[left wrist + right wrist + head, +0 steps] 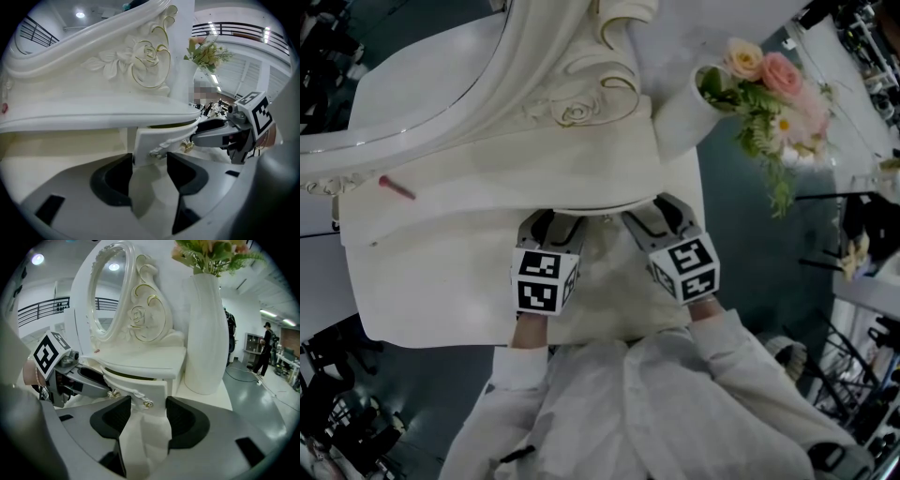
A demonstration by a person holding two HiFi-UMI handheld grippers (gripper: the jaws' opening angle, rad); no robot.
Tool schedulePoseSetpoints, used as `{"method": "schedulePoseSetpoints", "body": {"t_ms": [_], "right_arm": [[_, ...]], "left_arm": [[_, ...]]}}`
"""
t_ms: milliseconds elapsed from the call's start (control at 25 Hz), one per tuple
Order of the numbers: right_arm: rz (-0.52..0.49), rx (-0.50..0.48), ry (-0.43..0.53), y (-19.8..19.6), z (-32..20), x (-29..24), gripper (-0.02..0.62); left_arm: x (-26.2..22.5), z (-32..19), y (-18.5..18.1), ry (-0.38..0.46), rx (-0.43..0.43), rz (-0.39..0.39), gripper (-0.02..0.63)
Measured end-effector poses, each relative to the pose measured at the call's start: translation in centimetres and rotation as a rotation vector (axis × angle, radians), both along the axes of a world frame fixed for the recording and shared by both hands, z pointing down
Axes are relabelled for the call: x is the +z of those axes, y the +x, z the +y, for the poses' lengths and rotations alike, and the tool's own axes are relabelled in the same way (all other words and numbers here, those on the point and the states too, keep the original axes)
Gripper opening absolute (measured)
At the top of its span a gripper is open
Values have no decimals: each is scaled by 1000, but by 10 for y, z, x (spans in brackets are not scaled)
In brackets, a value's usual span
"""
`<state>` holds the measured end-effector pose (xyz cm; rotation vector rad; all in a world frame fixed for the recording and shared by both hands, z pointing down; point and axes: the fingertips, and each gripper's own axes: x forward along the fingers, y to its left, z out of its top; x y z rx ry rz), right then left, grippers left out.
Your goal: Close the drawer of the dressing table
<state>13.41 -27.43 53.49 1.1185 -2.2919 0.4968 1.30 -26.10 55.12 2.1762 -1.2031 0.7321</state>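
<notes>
Leftmost, a small pink stick (397, 188) lies on the white carved dressing table (441, 272), with bare top around it. Left gripper (551, 220): jaws apart, tips astride the left end of the white curved drawer (159, 138), which stands slightly out beneath the shelf edge. Right gripper (661, 214): jaws apart, astride the drawer's right end. Tall white ceramic vase (680, 117) with flowers stands near, at the right corner.

One overhead view, two close low ones.
Head view looks steeply down on the surface (441, 281); both gripper views face the drawer (159, 140) closely from opposite sides, sharing the vase (206, 333).
</notes>
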Motion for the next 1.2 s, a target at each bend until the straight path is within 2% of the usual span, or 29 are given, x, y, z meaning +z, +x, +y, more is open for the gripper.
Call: {"method": "schedulePoseSetpoints", "body": {"t_ms": [320,520,760,1200], "right_arm": [[29,24,7,2,2,2,218],[35,82,-7,6,3,2,218],[52,117,19,6,2,1,219],[42,127,7,6,-1,3,236]], "left_arm": [[0,0,-2,14,-18,-32,218],[0,1,-3,15,-69,-46,218],[0,1,-5,21,-101,-64,222],[0,-2,-5,28,-81,-59,230]]}}
